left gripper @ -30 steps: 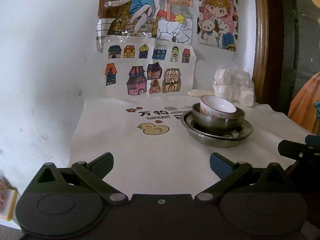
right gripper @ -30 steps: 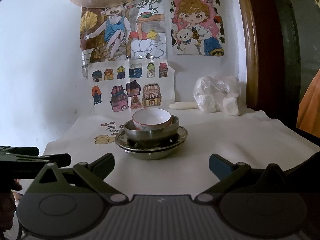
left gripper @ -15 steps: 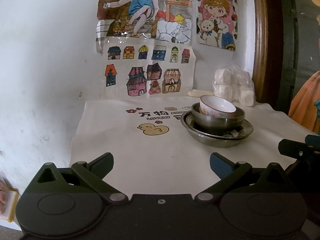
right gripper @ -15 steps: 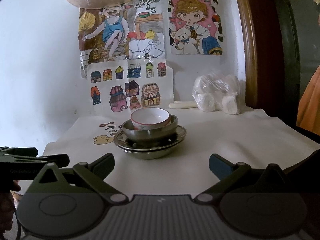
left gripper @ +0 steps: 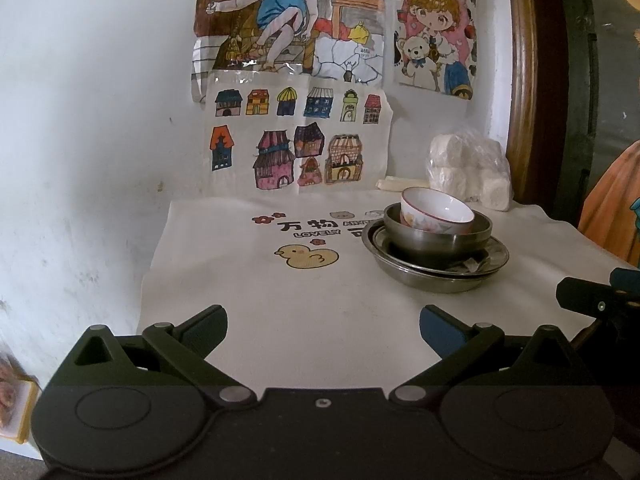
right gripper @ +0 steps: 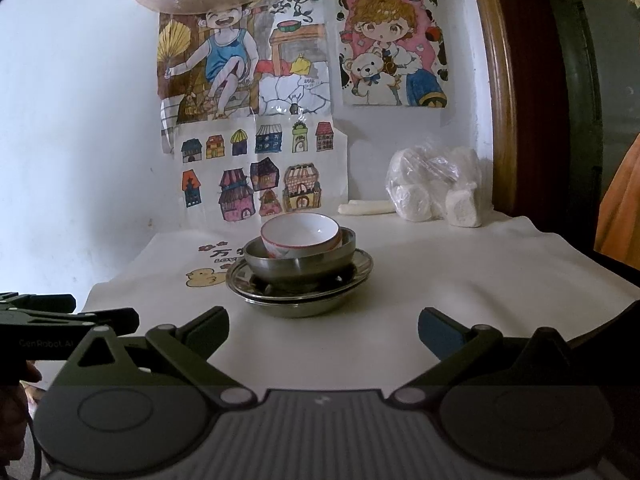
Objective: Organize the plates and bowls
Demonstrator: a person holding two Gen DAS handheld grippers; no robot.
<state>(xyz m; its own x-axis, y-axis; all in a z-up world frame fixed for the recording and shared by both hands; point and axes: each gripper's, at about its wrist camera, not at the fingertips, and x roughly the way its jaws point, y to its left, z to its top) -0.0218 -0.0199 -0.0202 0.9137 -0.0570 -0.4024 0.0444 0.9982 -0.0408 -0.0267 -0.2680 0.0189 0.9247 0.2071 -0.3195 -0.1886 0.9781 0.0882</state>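
Atop steel bowl point(right gripper: 300, 264), ceramic bowl point(right gripper: 300, 234) mouth-up, tilted.

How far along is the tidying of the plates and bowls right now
Stacking looks done: the ceramic bowl sits tilted in the steel bowl, on the steel plates. The left gripper and right gripper are open, holding nothing. Nothing loose remains visible.

The left black two-finger hand-held gripper point(left gripper: 323, 322) is level, its blue-padded fingers point(left gripper: 438, 325) spread wide with nothing between them. The right black hand-held gripper point(right gripper: 323, 322), beside it, is likewise spread wide and empty. A hand point(right gripper: 14, 396) grips the left handle.
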